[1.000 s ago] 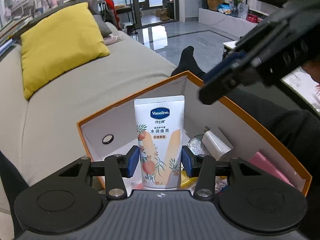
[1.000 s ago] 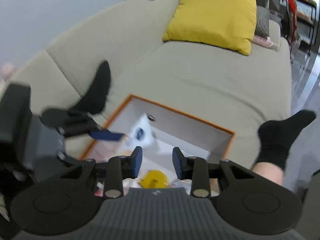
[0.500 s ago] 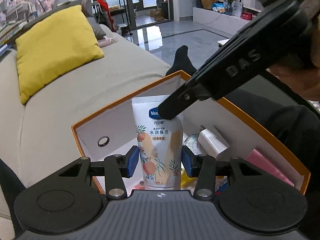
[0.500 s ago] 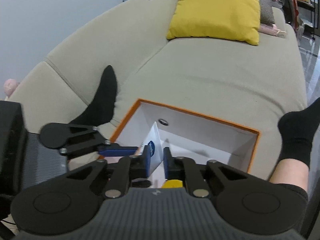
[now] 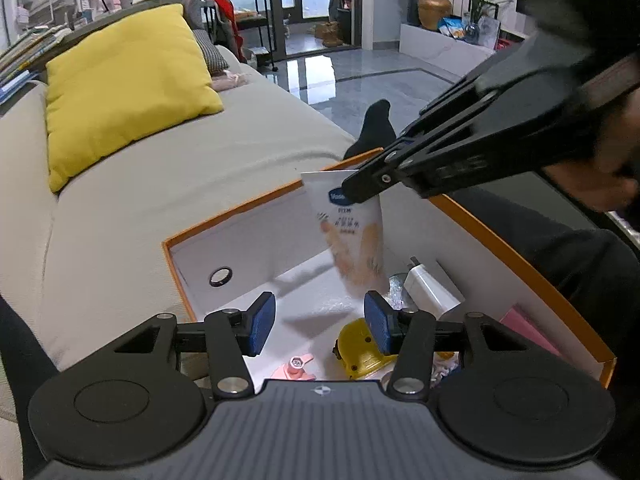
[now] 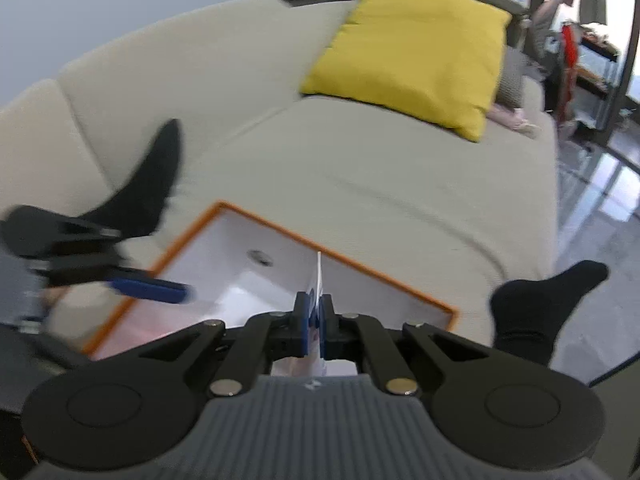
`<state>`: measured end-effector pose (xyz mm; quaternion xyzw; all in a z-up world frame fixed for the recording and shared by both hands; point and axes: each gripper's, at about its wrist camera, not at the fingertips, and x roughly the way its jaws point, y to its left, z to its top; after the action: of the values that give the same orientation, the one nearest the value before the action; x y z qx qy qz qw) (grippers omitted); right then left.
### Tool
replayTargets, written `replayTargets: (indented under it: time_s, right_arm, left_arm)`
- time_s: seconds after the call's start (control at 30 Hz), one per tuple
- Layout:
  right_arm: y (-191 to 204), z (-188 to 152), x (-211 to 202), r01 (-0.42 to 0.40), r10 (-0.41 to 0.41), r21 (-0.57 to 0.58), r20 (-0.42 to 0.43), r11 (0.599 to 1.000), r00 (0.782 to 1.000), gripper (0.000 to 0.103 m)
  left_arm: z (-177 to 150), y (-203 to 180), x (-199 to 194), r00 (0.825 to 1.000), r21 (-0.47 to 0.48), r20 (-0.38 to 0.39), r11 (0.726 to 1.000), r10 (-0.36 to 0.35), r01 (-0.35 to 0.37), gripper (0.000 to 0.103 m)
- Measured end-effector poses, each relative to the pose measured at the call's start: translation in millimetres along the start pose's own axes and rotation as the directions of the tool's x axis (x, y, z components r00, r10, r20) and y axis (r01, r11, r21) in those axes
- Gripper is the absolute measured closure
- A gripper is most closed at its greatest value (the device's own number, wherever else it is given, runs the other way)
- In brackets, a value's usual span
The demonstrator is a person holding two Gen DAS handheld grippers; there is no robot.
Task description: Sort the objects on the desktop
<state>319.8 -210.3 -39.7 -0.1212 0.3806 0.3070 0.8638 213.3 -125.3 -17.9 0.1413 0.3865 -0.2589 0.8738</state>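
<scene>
Vaseline tube (image 5: 352, 232) is pinched by its flat end in my right gripper (image 6: 316, 322), hanging over the orange box (image 5: 520, 264); left gripper (image 5: 318, 328) wide, empty. Next: carry it out, I'd guess.

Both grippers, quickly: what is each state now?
Left gripper: open, holding nothing.
Right gripper: closed on the white Vaseline lotion tube.

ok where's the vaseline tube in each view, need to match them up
Left wrist: the Vaseline tube hangs tilted above the orange-rimmed box, its top pinched by the right gripper.
Right wrist: seen edge-on, low center, between the closed fingers.
Shared landmark: the yellow cushion on the sofa.
</scene>
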Motion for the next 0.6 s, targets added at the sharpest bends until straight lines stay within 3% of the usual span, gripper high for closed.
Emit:
replayTargets:
  time_s: [0.07, 0.27, 0.4, 0.6]
  right_arm:
    - [-6, -3, 5, 0.048, -0.047, -0.007, 0.023, 0.999, 0.999, 0.099]
    - [-12, -20, 14, 0.082, -0.081, -0.031, 0.039, 0.996, 0.996, 0.099]
    - [-17, -31, 17, 0.133, -0.134, 0.017, 0.015, 0.991, 0.991, 0.099]
    - [-22, -37, 12, 0.136, -0.136, 0.075, -0.006, 0.988, 0.991, 0.098]
  left_arm:
    - [-2, -2, -6, 1.0, 0.004, 0.011, 1.0, 0.006, -0.006, 0.046]
    - [-6, -6, -19, 1.0, 0.012, 0.029, 1.0, 0.012, -0.012, 0.046]
    - [-7, -3, -19, 0.999, -0.008, 0.028, 1.0, 0.019, -0.019, 0.046]
    - [-12, 0, -26, 0.999, -0.034, 0.023, 0.999, 0.031, -0.03, 0.046]
